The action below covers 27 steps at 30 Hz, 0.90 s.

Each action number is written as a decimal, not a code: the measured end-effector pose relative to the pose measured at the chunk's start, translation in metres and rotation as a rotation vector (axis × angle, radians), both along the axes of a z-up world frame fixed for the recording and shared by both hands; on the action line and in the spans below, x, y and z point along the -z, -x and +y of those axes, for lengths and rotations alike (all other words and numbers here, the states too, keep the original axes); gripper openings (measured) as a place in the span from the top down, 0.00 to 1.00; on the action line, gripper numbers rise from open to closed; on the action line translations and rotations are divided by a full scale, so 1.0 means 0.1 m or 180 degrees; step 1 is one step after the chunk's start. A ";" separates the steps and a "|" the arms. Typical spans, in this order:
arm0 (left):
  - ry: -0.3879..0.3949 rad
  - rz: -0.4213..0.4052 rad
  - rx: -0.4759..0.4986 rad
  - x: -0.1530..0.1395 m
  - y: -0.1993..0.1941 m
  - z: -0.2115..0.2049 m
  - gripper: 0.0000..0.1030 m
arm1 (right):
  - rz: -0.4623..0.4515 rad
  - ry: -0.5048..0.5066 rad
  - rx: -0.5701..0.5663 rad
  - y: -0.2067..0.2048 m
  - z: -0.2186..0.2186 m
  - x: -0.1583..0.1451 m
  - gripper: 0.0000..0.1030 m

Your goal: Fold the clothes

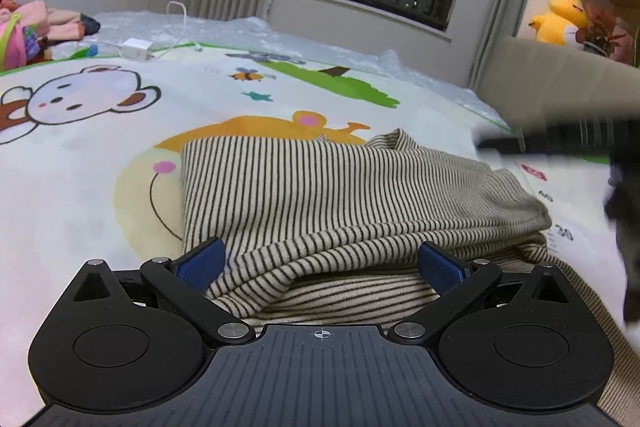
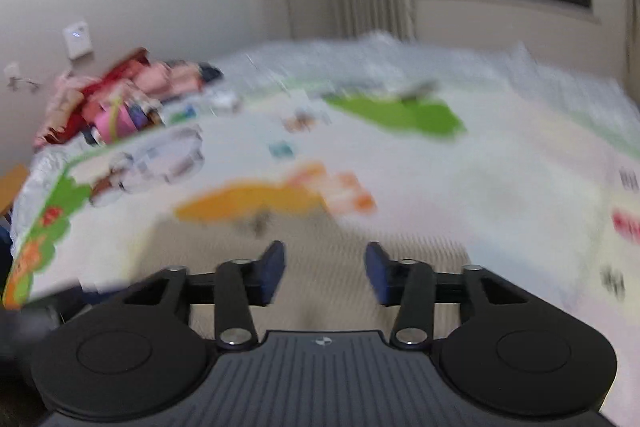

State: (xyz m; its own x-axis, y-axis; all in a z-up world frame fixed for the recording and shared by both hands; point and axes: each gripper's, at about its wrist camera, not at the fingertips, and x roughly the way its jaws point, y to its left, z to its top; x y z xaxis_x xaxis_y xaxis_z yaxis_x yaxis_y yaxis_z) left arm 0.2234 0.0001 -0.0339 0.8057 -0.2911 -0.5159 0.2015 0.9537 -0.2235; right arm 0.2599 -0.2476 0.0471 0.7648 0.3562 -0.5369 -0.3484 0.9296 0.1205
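The striped shirt (image 1: pixel 320 195) lies part-folded on the cartoon play mat (image 1: pixel 100 155), just beyond the left hand-held gripper (image 1: pixel 322 261), whose jaws are spread. The right hand-held gripper (image 2: pixel 325 273) is likewise spread (its view is blurred). If only the top layer is caught, the fold could be dragged apart.

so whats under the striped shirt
The striped shirt lies folded on the cartoon play mat, covering part of an orange and cream animal print. What else the print shows beneath it is hidden. The open left tool sits over its near edge.
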 end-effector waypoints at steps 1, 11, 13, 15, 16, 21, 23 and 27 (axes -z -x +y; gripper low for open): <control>0.0000 -0.0002 0.0000 0.00 -0.01 0.01 0.00 | -0.0036 0.0046 -0.0005 -0.09 0.08 0.01 0.52; 0.0219 -0.0012 0.0012 0.04 -0.03 0.10 0.00 | 0.0522 0.0135 0.0359 -0.99 0.43 0.73 0.51; 0.0245 -0.0018 0.0011 0.04 -0.03 0.11 0.00 | 0.0496 0.0083 0.0373 -0.94 0.39 0.71 0.66; 0.0296 -0.0020 0.0016 0.04 -0.03 0.13 0.00 | 0.0485 0.0009 0.0404 -0.88 0.33 0.65 0.81; 0.0361 -0.0022 0.0022 0.04 -0.04 0.17 0.00 | 0.0480 -0.0028 0.0419 -0.85 0.31 0.62 0.85; 0.1068 -0.0046 -0.0050 -0.08 0.13 0.59 0.00 | 0.0267 -0.0343 0.0090 -0.22 0.08 0.11 0.95; 0.1195 -0.0044 -0.0130 -0.23 0.24 0.74 0.00 | 0.0171 -0.0455 -0.0100 0.12 -0.06 -0.11 0.95; 0.1123 -0.0278 -0.0215 -0.61 0.42 0.87 0.00 | 0.0448 -0.0637 -0.0240 0.71 -0.32 0.03 0.96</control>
State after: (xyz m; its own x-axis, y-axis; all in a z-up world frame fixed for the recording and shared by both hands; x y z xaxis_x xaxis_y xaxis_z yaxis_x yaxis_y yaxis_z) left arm 0.1812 0.0874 0.0272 0.8657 -0.3835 -0.3216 0.1737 0.8329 -0.5255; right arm 0.1893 -0.2791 0.0436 0.6547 0.5194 -0.5492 -0.3827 0.8543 0.3518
